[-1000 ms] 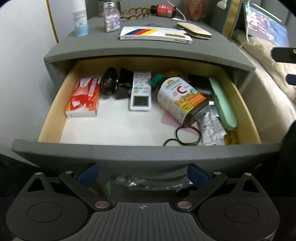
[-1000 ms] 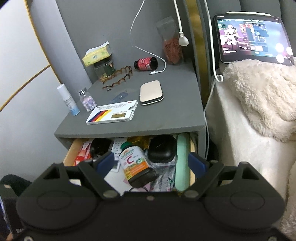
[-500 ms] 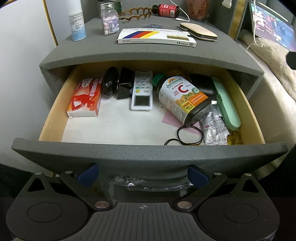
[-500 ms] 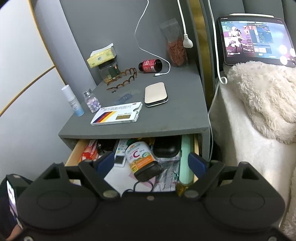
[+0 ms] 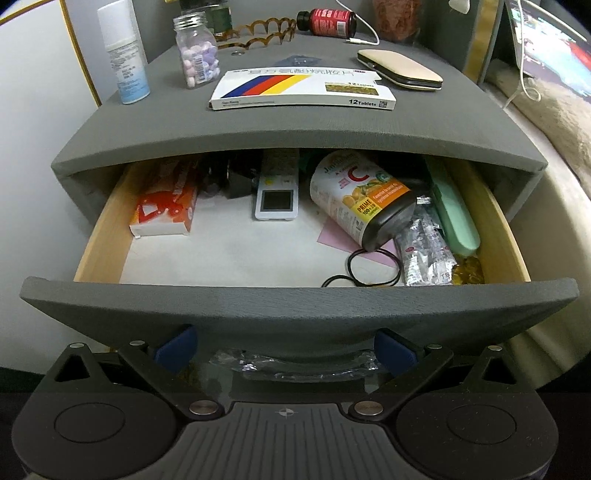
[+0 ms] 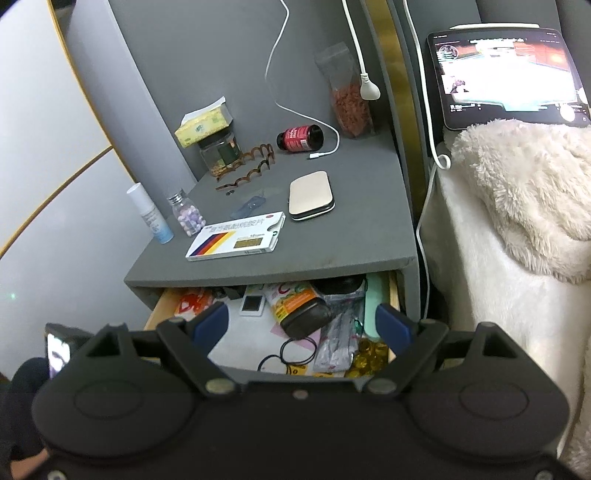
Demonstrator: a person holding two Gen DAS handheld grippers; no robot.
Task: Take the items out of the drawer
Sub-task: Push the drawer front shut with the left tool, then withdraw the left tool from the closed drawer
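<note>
The drawer of a grey nightstand stands pulled out. Inside lie a vitamin C bottle on its side, a red-and-white box, a white remote, a mint green case, silver sachets, black hair ties and golden capsules. My left gripper is open, low against the drawer front, its fingers either side of the handle recess. My right gripper is open above the drawer's front right, over the vitamin C bottle, holding nothing.
On the nightstand top sit a tablet box, a pill jar, a spray bottle, a beige case and a red bottle. A fluffy blanket and a lit tablet are on the right.
The nightstand top now covers more of the drawer's back items; the drawer and my left gripper have shifted toward the nightstand. My right gripper has moved closer over the drawer.
</note>
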